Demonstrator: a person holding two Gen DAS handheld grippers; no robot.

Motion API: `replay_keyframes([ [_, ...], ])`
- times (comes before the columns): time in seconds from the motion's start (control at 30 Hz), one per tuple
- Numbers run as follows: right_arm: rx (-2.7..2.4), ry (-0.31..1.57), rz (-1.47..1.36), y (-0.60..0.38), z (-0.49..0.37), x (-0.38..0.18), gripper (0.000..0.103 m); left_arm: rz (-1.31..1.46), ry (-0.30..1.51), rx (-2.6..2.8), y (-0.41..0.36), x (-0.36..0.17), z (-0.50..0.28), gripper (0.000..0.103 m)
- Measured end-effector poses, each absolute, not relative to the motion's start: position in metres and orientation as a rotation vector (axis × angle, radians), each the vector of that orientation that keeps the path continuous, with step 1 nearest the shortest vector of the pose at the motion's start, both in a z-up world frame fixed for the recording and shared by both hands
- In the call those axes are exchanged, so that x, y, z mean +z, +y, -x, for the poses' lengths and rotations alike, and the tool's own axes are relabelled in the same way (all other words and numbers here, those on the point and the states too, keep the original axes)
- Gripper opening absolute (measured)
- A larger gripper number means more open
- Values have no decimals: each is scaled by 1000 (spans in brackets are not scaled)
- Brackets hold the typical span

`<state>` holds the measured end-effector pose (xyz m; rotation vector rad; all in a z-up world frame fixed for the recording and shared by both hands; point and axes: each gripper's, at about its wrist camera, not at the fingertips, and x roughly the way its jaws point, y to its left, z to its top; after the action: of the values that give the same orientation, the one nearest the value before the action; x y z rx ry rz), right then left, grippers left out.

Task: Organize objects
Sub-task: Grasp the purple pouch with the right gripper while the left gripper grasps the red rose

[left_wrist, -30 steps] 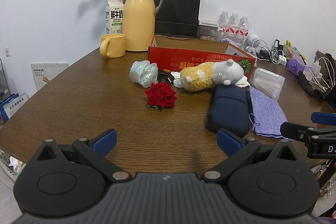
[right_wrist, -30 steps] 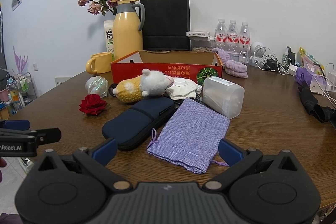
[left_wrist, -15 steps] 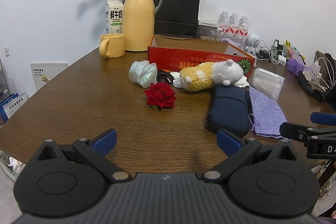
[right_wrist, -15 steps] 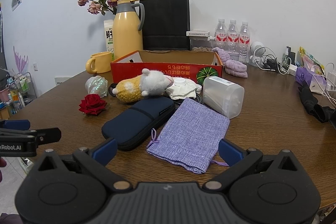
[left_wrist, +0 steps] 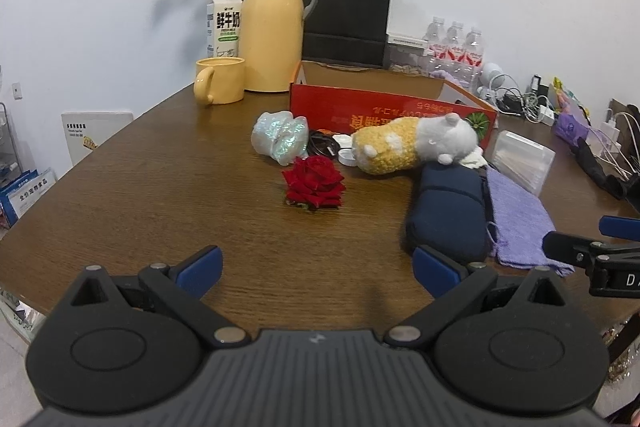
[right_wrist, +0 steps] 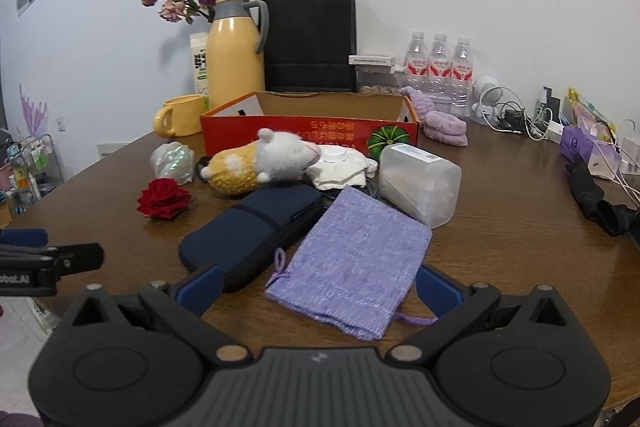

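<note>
Objects lie loose on the tabletop (left_wrist: 160, 187) before the red box (right_wrist: 312, 131). We hold the left gripper (left_wrist: 316, 263) and right gripper (right_wrist: 318, 285) wide open, empty. Nothing seems started; next we'd likely reach for the purple pouch (right_wrist: 352, 263).

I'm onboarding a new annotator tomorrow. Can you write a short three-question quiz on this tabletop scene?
1. True or false: the left gripper and the right gripper are both open and hold nothing.
2. What lies directly between the dark navy zippered pouch and the translucent plastic box?
A. red fabric rose
B. lilac woven drawstring bag
C. yellow ceramic mug
3. Fill in: the yellow-and-grey plush toy lies just in front of the open red cardboard ____.

Key: 1 true; 2 B, the lilac woven drawstring bag; 3 box.
</note>
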<state>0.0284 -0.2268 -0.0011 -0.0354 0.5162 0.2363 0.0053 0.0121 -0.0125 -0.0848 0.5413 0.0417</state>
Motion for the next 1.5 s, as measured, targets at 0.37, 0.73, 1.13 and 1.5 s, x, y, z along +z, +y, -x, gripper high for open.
replay_keyframes([
  [0.37, 196, 629, 21, -228, -95, -21, 103, 105, 580, 93, 26, -19, -47, 103],
  [0.73, 189, 657, 13, -234, -124, -38, 95, 109, 604, 117, 39, -24, -94, 103],
  [1.13, 241, 605, 18, -244, -118, -32, 17, 81, 634, 120, 38, -30, -130, 103],
  [1.5, 280, 577, -2, -244, -110, -26, 11, 104, 615, 26, 33, -26, -138, 40],
])
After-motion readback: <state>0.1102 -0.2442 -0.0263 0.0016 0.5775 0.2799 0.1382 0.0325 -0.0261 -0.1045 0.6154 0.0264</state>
